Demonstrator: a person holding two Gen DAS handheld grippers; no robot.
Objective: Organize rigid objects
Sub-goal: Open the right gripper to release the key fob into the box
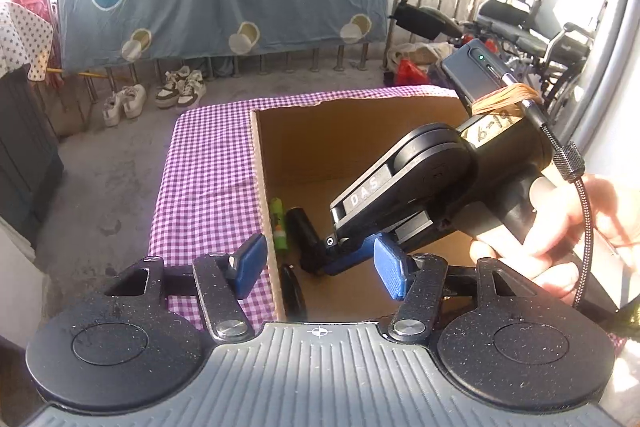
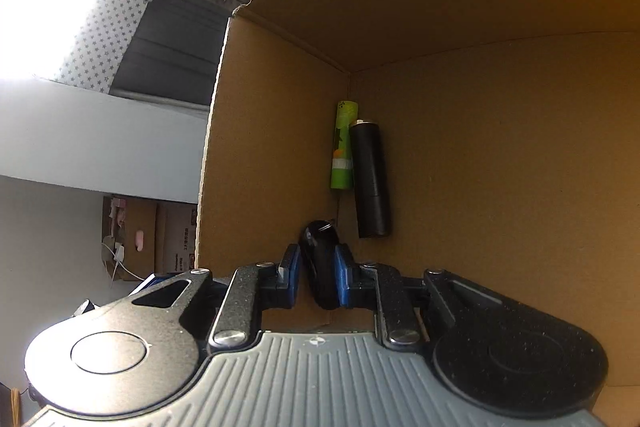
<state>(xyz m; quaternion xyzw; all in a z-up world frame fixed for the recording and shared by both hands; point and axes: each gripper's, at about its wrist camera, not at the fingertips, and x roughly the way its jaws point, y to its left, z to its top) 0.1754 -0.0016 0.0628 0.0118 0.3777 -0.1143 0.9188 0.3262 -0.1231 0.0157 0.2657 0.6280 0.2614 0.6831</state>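
Right gripper inside cardboard box, clamped on a small black object; left gripper wide apart, holding nothing.

Box fills center-right of left view, on purple checked cloth. Left gripper's fingers straddle the box's left wall, lower center. In right view, black cylinder and green tube lie touching side by side on the box floor, mid-frame, just above the clamped black object.
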